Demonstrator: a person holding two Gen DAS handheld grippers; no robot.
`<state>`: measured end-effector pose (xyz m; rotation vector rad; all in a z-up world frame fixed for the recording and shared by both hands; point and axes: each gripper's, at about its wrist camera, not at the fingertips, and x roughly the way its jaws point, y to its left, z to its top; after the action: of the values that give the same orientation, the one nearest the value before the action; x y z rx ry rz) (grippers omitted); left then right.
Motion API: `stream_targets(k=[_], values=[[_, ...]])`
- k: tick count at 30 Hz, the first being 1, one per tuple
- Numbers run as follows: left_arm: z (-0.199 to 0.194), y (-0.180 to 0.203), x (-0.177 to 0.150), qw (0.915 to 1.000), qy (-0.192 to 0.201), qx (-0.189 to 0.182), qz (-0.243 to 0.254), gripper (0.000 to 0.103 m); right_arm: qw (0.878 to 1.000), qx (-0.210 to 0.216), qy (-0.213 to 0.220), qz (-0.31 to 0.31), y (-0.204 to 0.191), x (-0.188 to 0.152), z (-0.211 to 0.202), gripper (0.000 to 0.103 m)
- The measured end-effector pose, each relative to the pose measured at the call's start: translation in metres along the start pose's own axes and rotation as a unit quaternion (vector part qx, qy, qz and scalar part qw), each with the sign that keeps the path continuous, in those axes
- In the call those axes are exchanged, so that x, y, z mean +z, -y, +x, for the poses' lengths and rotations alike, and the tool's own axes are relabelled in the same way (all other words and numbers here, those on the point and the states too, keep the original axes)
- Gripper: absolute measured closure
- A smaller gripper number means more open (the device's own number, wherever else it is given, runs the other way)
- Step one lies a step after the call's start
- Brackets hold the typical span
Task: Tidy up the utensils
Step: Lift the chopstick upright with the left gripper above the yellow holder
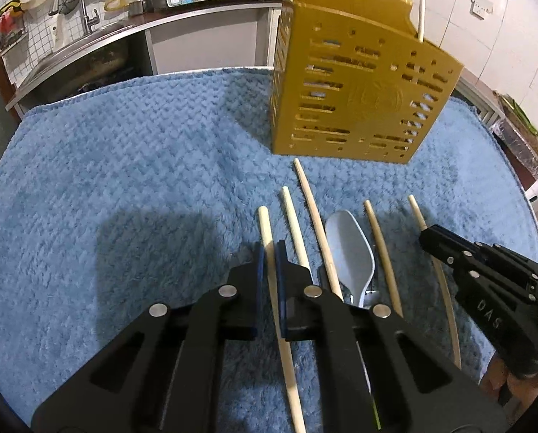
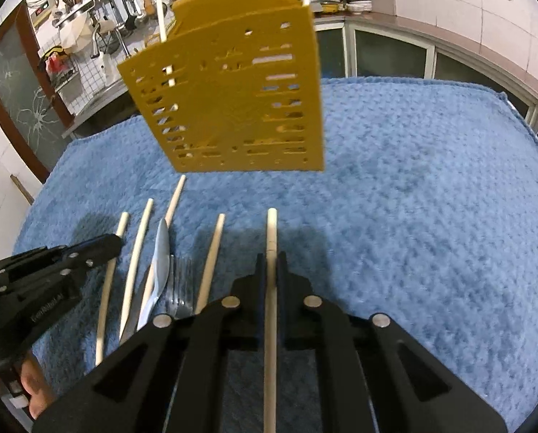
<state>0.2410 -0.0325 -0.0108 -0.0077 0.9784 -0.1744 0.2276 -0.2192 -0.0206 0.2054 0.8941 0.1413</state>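
Both hand-held grippers pinching a chopstick each, rack waiting beyond

Left wrist view: the left hand-held gripper (image 1: 268,252) is pressed on the leftmost chopstick (image 1: 265,227) lying on the blue towel (image 1: 124,151) over the desk; beside it lie three more sticks and a pale spoon (image 1: 348,245), with the gold rack (image 1: 355,93) just past their tips. Right wrist view: the right hand-held gripper (image 2: 271,263) is clamped on the rightmost chopstick (image 2: 272,227), a fork (image 2: 179,285) nearby. The sticks look light, stiff and smooth, so likely to pivot; I judge a hold nearer mid-length steadier for dropping them upright
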Motion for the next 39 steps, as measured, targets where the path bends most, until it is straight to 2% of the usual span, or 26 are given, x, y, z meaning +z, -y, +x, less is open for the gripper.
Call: stream_targets(k=[2,3,9,16,19,26,28,29,33,39], values=[[-0.004,-0.001,0.000,1.0000,0.002,-0.005,-0.003,0.099,1.000,0.003,0.011,0.005,0.004,0.000,-0.009,0.097],[-0.006,-0.001,0.000,1.0000,0.003,-0.007,-0.005,0.103,1.000,0.006,0.014,0.008,0.007,0.001,-0.012,0.097],[-0.016,-0.001,0.000,0.9999,0.006,-0.014,-0.005,0.103,1.000,0.013,0.024,0.006,0.013,0.006,-0.029,0.097],[0.004,0.002,0.000,0.9991,-0.040,-0.014,-0.001,0.103,1.000,-0.005,0.004,0.009,0.028,-0.005,-0.018,0.097],[0.010,0.003,-0.001,0.9991,-0.041,0.001,0.000,0.103,1.000,-0.012,0.004,0.011,0.033,-0.008,-0.015,0.097],[0.021,0.002,0.000,0.9989,-0.047,0.002,-0.003,0.103,1.000,-0.016,0.000,0.014,0.040,-0.008,-0.011,0.097],[0.020,-0.001,0.002,0.9987,-0.050,-0.008,-0.012,0.102,1.000,-0.017,0.000,0.015,0.042,-0.008,-0.010,0.097],[0.017,-0.002,0.003,0.9988,-0.047,-0.010,-0.012,0.102,1.000,-0.018,0.000,0.016,0.043,-0.008,-0.010,0.097],[0.008,0.002,0.005,0.9991,-0.038,-0.016,-0.003,0.086,1.000,-0.016,-0.002,0.025,0.048,-0.009,-0.006,0.097],[0.019,0.012,0.002,0.9988,-0.044,-0.009,0.017,0.087,1.000,-0.021,-0.004,0.018,0.047,-0.009,-0.005,0.097]])
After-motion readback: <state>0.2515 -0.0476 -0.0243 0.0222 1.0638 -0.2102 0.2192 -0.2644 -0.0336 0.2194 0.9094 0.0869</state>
